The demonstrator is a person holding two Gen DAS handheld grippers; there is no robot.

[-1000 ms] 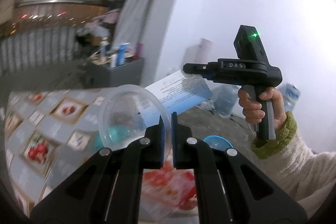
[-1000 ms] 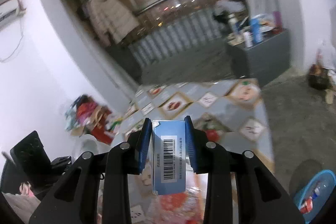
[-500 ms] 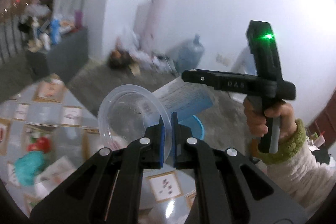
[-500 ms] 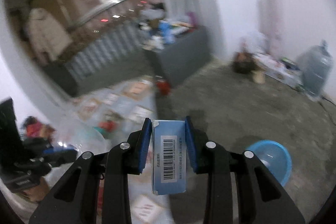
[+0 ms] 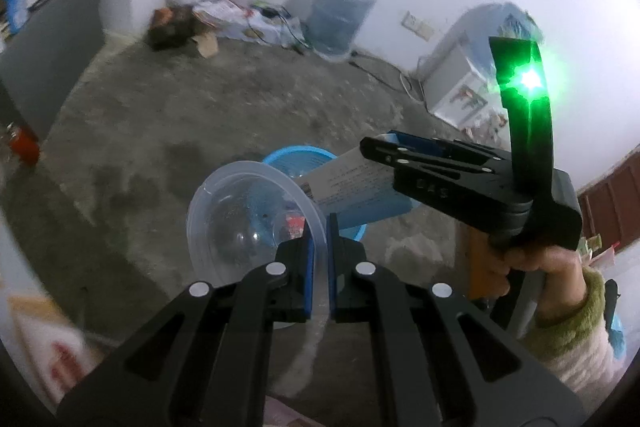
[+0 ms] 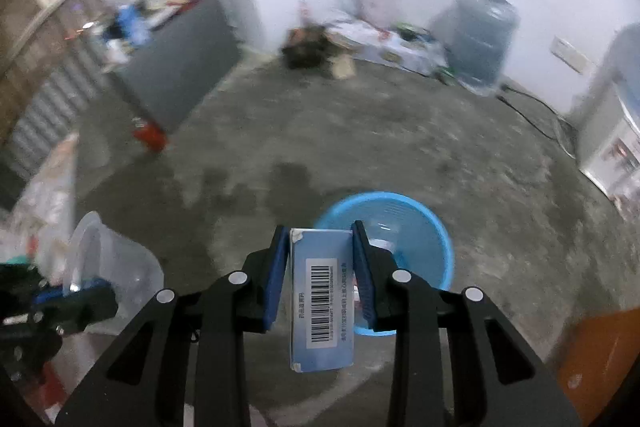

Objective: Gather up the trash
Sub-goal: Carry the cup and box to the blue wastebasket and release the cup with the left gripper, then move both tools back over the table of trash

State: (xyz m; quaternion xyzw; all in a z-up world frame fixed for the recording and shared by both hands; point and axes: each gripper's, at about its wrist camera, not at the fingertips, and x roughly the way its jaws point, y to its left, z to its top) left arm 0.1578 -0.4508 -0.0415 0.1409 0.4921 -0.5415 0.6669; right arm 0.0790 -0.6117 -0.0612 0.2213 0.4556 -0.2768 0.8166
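Jaws: left gripper (image 5: 319,231) clamped on clear bowl (image 5: 248,223) rim; right gripper (image 6: 320,267) gripping blue box (image 6: 322,303). Blue bin (image 6: 420,227) at 12 o'clock below box; bare floor (image 6: 360,131) around it.

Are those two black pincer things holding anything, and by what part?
Yes. The left tool pinches the rim of a clear plastic bowl. The right tool clamps a blue-and-white barcoded cardboard box by its two long sides.
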